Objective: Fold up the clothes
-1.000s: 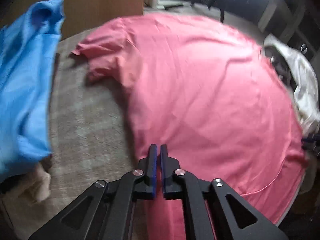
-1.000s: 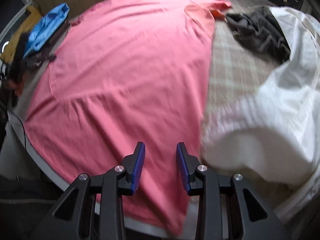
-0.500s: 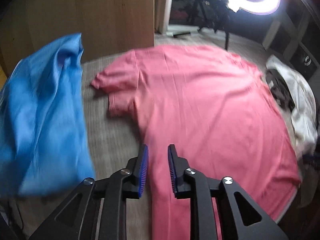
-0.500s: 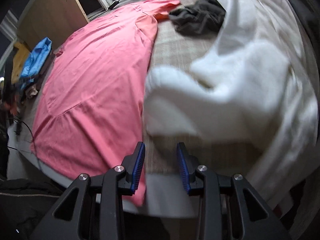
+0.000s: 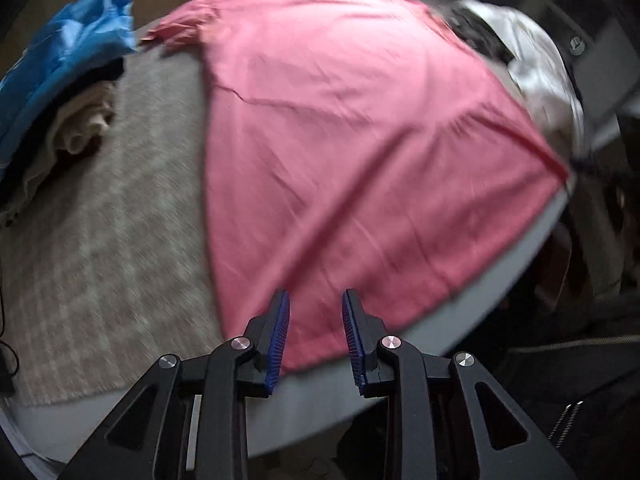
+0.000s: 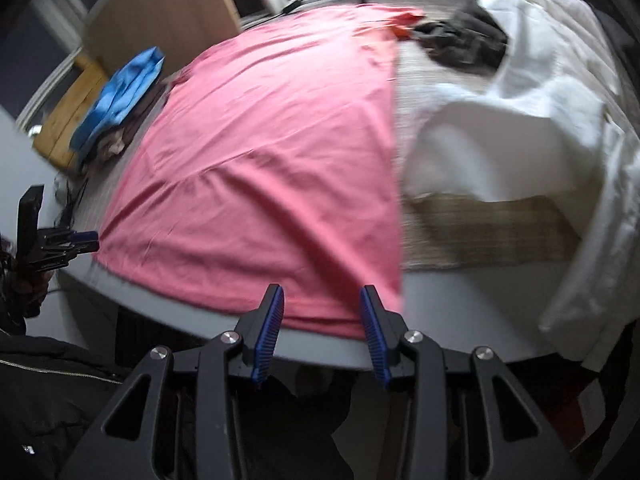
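A pink T-shirt (image 5: 352,132) lies spread flat on a round table (image 5: 312,400) topped with a beige checked cloth (image 5: 120,220). Its hem hangs slightly over the near edge of the table, and its sleeves point towards the far side.

The left gripper (image 5: 314,336) hovers over the near left corner of the hem with its blue-padded fingers apart and nothing between them. The right gripper (image 6: 322,328) hovers over the near right corner of the hem, its fingers also spread wide and empty.

To the left of the shirt sits a pile of clothes with a bright blue garment (image 5: 76,40) on top and a cream one (image 5: 80,120) beneath. To the right lies a crumpled white garment (image 6: 540,120), with a dark grey garment (image 6: 464,40) at the far right, just beside one pink sleeve. A wooden cabinet (image 6: 160,4) stands beyond the table.
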Demonstrator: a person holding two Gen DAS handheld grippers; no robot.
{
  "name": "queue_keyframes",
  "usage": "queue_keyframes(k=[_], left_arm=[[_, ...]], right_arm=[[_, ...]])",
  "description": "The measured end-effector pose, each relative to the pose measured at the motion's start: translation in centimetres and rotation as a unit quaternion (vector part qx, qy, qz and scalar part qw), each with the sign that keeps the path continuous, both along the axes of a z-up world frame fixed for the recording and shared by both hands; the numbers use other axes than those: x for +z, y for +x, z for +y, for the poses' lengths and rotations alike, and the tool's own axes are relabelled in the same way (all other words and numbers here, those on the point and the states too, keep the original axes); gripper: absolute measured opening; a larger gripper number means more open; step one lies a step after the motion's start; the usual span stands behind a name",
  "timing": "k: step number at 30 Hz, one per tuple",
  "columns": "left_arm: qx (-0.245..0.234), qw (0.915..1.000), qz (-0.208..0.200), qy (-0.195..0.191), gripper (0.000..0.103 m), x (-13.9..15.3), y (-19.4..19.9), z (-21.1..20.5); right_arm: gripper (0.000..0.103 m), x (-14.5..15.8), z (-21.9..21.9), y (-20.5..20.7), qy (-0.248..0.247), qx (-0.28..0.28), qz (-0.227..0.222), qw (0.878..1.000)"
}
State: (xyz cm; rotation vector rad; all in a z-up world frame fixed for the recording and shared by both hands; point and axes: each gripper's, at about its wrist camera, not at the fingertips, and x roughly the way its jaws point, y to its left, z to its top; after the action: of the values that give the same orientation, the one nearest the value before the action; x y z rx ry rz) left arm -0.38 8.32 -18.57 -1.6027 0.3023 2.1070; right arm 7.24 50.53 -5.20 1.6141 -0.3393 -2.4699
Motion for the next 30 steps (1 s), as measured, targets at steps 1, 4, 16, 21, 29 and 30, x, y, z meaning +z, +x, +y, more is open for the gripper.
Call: queue_keyframes(k=[1,4,16,21,29,30], left_arm=[[-0.001,1.0000,0.002,-0.002,0.027,-0.1,0.2,-0.1],[-0.003,0.9999,0.010,-0.008,0.029,-0.5,0.7,-0.6],[-0.018,0.9993,0.027,-0.015,0.019,-1.4,2.4,-1.9],[-0.013,0.9997,0.021,-0.007,0.008,-1.3,2.3,-2.5],[-0.045,0.9988,0.019,0.007,0.002,-1.2,2.5,-1.0],[-0.054,0.9983,0.019,0.009,0.002,-1.2,2.6,-0.5]], right_arm=[[0.039,-0.2,-0.5,0.2,0.001,0.002,-0.002,1.000],[0.039,-0.9,-1.7,0.6,0.002,0.005,-0.008,1.000],[0.039,-1.8,-8.0,-0.8,0.079,0.090,0.019,0.993],[0.014,-2.5,-9.1,-0.7,0.117,0.104,0.015,0.988],[0.015,-0.6,-6.2,1.2,0.074,0.038,-0.005,0.997],[0.015,-0.2,-5.0,1.4,0.063,0.016,-0.003,0.998]])
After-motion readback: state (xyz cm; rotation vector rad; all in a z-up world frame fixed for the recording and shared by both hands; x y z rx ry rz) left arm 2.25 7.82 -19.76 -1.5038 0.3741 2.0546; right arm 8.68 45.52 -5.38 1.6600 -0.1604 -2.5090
